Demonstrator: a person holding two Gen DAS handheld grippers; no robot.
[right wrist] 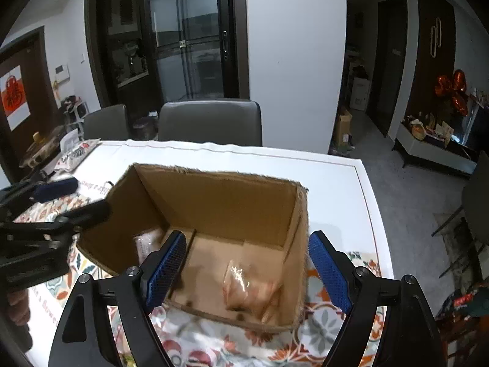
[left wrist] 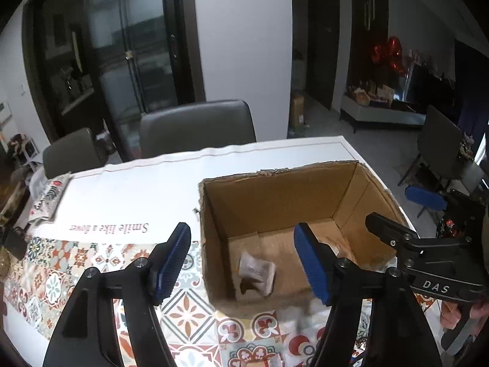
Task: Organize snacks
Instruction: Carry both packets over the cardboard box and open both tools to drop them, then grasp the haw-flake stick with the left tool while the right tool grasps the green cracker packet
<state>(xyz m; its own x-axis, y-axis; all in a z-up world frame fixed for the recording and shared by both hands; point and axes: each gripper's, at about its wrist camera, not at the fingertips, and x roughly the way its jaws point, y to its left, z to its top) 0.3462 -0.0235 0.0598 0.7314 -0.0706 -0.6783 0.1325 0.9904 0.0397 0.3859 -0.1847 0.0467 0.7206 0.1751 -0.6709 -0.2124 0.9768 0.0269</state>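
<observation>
Two hand-held grippers: left and right, both spread, empty.
Box: just ahead, below both.
White packet: nearer left.
Orange packet: nearer right.

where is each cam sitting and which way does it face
Left wrist: rides the left tongs, open above the near-left rim of the cardboard box, facing the grey chairs; the right tongs show at right.
Right wrist: rides the right tongs, open above the box's near-right part, facing the same way; the left tongs show at left.
Shared: the box, a white snack pack inside, the chairs.
</observation>
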